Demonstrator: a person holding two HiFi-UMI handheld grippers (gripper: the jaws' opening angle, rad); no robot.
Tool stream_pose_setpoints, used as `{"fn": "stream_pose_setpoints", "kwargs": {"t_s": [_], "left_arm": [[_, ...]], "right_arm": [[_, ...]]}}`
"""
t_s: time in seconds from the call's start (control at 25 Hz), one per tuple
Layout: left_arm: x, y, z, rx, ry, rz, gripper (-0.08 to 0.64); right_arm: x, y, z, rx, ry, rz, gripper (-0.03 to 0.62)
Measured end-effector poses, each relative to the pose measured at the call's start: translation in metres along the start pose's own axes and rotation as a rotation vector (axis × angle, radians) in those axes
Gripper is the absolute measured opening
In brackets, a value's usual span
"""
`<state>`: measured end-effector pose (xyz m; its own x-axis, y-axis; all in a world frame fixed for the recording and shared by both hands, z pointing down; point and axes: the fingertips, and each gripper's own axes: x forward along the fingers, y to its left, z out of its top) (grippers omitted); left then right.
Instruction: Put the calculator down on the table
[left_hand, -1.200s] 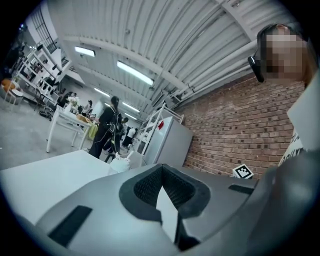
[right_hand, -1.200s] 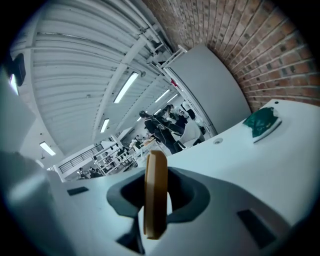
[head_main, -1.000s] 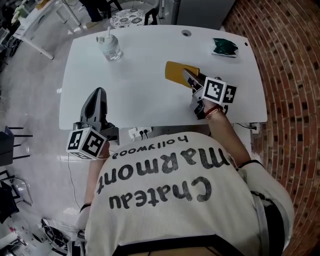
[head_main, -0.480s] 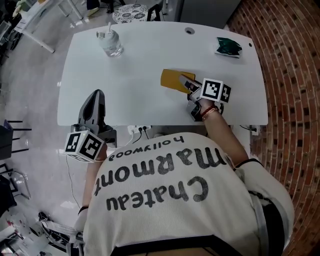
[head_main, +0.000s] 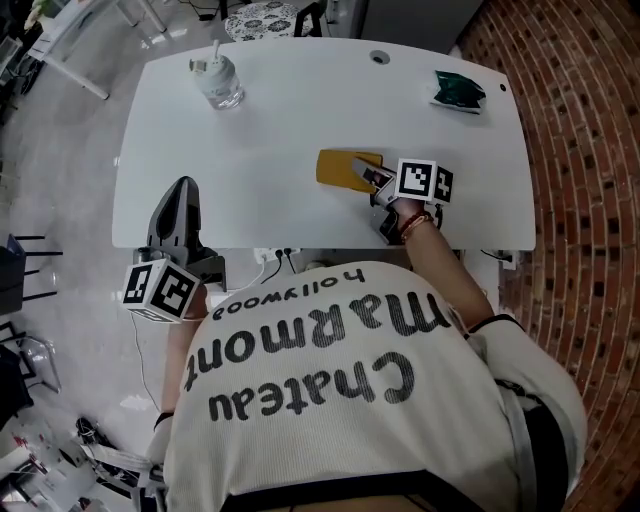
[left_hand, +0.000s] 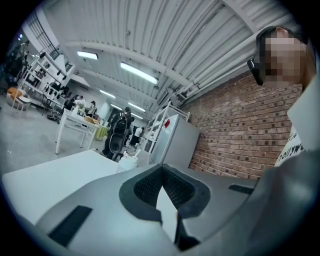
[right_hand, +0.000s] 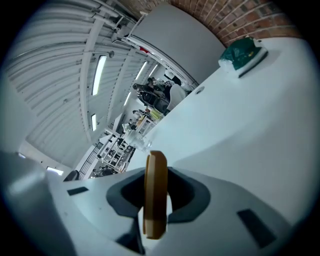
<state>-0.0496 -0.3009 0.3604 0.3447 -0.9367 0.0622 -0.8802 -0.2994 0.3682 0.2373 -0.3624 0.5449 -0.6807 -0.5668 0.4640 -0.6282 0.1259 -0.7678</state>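
Since a second ago your right tongs (head_main: 376, 180) have come lower and nearer the table's front edge, carrying the calculator (head_main: 342, 168) with them. Left tongs (head_main: 184, 195) have barely shifted.

- Right tongs: jaws clamped on the calculator. In the right gripper view it stands edge-on between the pads, a thin yellow-brown slab. Its far end sticks out past the tips.
- Calculator: in the head view it lies low over the white table (head_main: 280, 110), right of centre, with the yellow back facing up. Contact with the tabletop can't be made out.
- Left tongs: jaws closed on each other, nothing between them. You hold them out level at the table's front left edge, with the marker cube off the edge.
- Further out: a clear lidded bottle (head_main: 218, 82) stands near the far left corner. A dark green packet (head_main: 458, 92) lies near the far right corner. Both are well apart from the calculator.
- A white power strip (head_main: 272, 264) hangs just below the front edge.
- Brick flooring (head_main: 585, 150) runs along the table's right side.
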Motion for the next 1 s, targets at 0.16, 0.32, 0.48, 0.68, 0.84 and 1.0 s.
{"fn": "stream_pose_setpoints", "kwargs": {"t_s": [0.16, 0.32, 0.48, 0.68, 0.84, 1.0], "left_arm": [[0.002, 0.0, 0.0, -0.003, -0.004, 0.005, 0.002], [0.007, -0.001, -0.003, -0.003, 0.003, 0.002, 0.002], [0.014, -0.003, -0.004, 0.003, 0.006, -0.007, 0.002], [0.019, -0.006, -0.003, 0.007, 0.014, -0.001, 0.002], [0.021, -0.005, -0.004, 0.01, 0.019, 0.004, 0.002], [0.021, -0.002, -0.005, 0.011, 0.017, 0.008, 0.002]], "right_arm": [[0.005, -0.002, -0.004, 0.037, 0.028, 0.023, 0.089], [0.011, -0.008, -0.008, 0.066, 0.076, 0.035, 0.094], [0.015, -0.019, -0.012, 0.052, 0.112, -0.009, 0.114], [0.017, -0.027, -0.01, 0.011, 0.114, -0.071, 0.143], [0.021, -0.031, -0.006, -0.062, 0.108, -0.127, 0.179], [0.025, -0.033, 0.0, -0.132, 0.09, -0.174, 0.21]]}}
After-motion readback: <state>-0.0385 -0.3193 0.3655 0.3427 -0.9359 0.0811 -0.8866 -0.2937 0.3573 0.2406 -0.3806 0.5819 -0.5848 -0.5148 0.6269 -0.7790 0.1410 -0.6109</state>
